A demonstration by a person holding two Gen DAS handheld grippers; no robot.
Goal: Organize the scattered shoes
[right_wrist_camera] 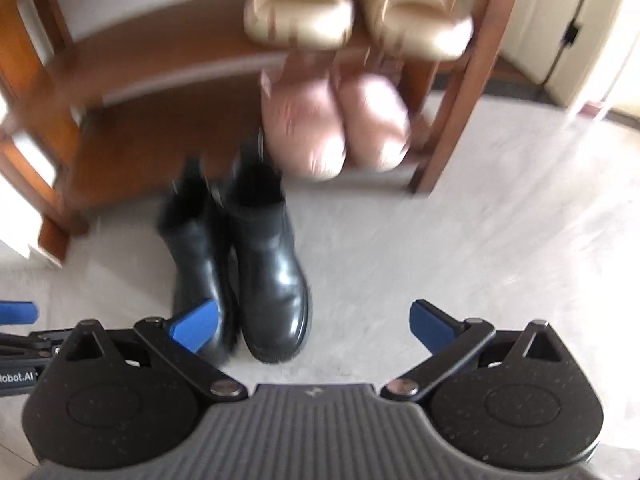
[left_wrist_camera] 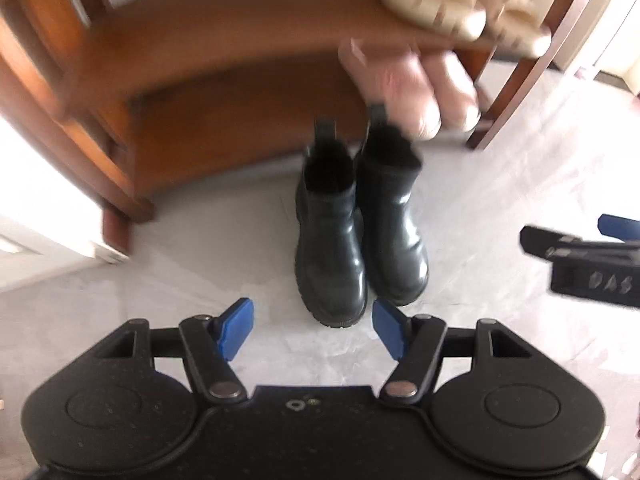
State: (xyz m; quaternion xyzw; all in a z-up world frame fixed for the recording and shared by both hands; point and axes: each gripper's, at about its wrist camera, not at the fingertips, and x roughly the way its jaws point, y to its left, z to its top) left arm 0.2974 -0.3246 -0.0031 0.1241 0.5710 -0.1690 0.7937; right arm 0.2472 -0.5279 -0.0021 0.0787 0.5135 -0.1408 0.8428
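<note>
Boots (left_wrist_camera: 356,224) sat side by side on the pale floor (left_wrist_camera: 500,184), a black pair, toes aimed back at the left gripper (left_wrist_camera: 314,330) and just ahead of its blue pads, upright and touching along their inner sides. Nothing sat between those jaws; they stood moderately apart and empty. Over in the right wrist view the same pair lay ahead and to the left of the right gripper (right_wrist_camera: 314,330), whose jaws were spread wide and just as empty, its left pad overlapping the nearer boot's toe in the picture, though contact could not be judged through the blur. Beyond the boots, the wooden shoe rack (left_wrist_camera: 200,80) held pink slippers (right_wrist_camera: 336,128) on its lower shelf and cream slippers (right_wrist_camera: 352,12) on the one above, both pairs ahead and to the right. Risks, as a judgement: the boots looked tall and glossy, so a pinch on one shaft could slip or tip the pair over, and each is wide for a single pad grip. Lifting them toward the lower shelf meant passing close to the pink pair, and a careless swing could knock those slippers off. Two grippers working this near each other, one showing at the edge of the other's view, could also collide. Blur hid the finer detail.
</note>
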